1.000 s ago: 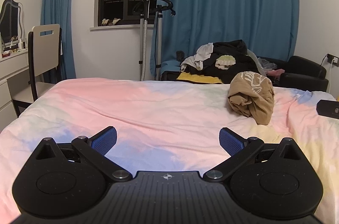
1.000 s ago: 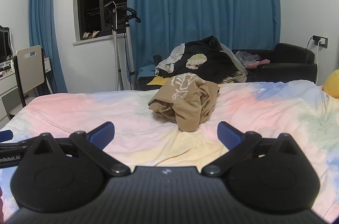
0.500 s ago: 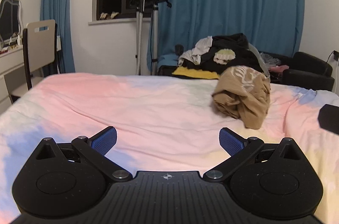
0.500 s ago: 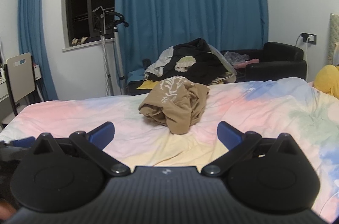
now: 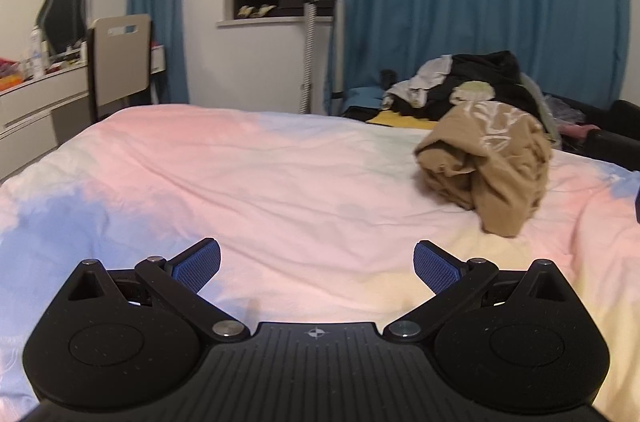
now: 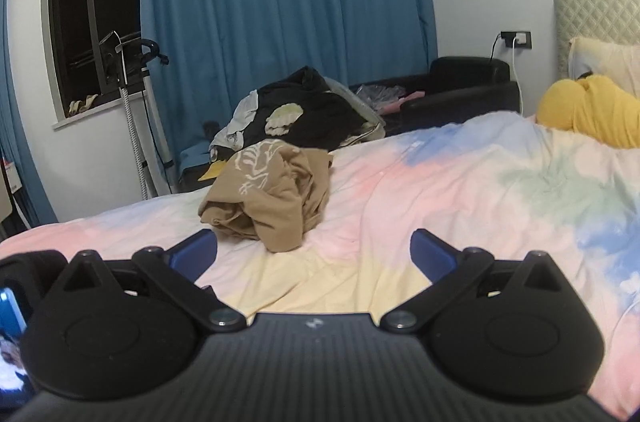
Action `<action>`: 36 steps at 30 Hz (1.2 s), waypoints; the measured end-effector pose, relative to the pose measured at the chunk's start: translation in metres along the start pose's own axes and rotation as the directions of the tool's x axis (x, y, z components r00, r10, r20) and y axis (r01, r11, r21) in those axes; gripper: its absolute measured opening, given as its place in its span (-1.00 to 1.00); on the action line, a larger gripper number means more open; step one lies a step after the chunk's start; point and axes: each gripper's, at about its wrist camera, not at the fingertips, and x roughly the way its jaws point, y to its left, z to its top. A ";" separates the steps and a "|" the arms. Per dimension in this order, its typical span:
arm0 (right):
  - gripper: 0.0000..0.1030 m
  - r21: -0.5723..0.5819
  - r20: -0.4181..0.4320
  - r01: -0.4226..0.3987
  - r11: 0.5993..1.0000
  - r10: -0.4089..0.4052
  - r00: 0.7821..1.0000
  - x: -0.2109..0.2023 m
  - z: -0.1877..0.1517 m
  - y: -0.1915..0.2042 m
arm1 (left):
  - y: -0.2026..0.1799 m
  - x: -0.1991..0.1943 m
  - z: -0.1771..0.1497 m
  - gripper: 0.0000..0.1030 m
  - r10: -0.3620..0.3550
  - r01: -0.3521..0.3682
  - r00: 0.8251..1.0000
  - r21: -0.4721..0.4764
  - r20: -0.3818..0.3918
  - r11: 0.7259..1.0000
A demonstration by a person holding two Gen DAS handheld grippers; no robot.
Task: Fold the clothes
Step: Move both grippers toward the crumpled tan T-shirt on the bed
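Both empty tools, left tool (image 5: 317,264) and right tool (image 6: 313,250), spread wide, have drawn nearer the crumpled tan shirt (image 6: 272,194) ahead; folding unstarted.

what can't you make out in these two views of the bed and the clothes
- Tan garment: bunched in both views, so its type and most of its white print are hidden in its own folds.
- Clothes pile behind the bed: its base is hidden by the bed edge.
- Left tool: only a dark blurred corner shows at the right wrist view's left edge.
- Items on the windowsill: too small to identify.
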 end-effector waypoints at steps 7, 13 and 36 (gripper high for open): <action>1.00 0.101 -0.048 -0.005 0.995 0.010 0.999 0.003 -0.010 0.005 | 0.009 0.003 0.000 1.00 0.034 -0.035 0.999 -0.055 -0.014 0.998; 1.00 0.166 -0.046 -0.030 0.986 0.038 0.998 -0.002 -0.014 0.008 | 0.013 0.001 -0.002 1.00 0.047 -0.048 0.999 -0.095 -0.006 0.994; 1.00 0.185 -0.027 -0.125 0.975 0.132 0.991 -0.015 -0.017 0.013 | 0.017 0.013 -0.017 1.00 0.200 -0.200 0.980 -0.009 0.014 0.980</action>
